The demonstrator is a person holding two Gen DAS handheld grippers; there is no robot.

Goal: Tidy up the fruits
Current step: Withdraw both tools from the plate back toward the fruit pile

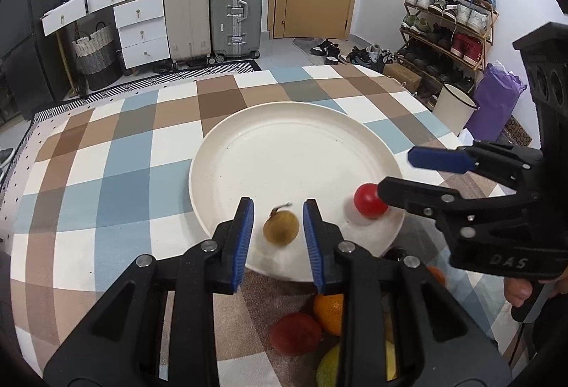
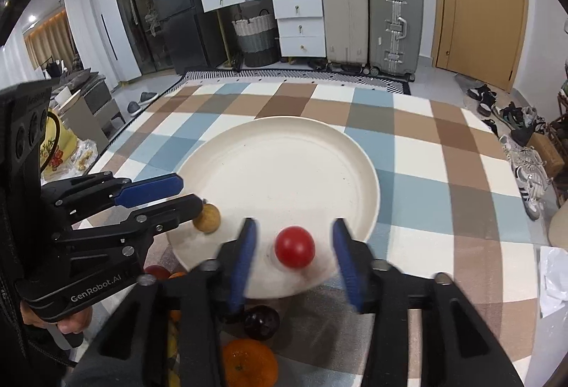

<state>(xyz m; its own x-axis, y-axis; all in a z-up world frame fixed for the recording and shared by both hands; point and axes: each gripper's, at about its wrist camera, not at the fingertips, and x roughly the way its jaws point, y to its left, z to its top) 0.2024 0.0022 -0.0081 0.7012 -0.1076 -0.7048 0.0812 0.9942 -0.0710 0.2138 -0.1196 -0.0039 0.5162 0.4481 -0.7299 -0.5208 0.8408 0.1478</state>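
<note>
A large white plate (image 1: pixel 284 145) lies on the checked tablecloth; it also shows in the right wrist view (image 2: pixel 284 167). A small brown longan-like fruit (image 1: pixel 281 228) sits on the plate's near rim between the open fingers of my left gripper (image 1: pixel 278 227), not squeezed. It shows in the right wrist view (image 2: pixel 207 217) too. A red cherry tomato (image 2: pixel 295 247) rests on the plate between the open fingers of my right gripper (image 2: pixel 293 257); it also shows in the left wrist view (image 1: pixel 370 205). My right gripper (image 1: pixel 401 174) appears from the right there, my left gripper (image 2: pixel 188 195) from the left.
Loose fruit lies on the cloth in front of the plate: an orange (image 2: pixel 248 364), a dark plum (image 2: pixel 262 322), a red fruit (image 1: pixel 295 333), a yellow-green fruit (image 1: pixel 330 367). Suitcases, drawers and a shoe rack (image 1: pixel 447 18) stand beyond the table.
</note>
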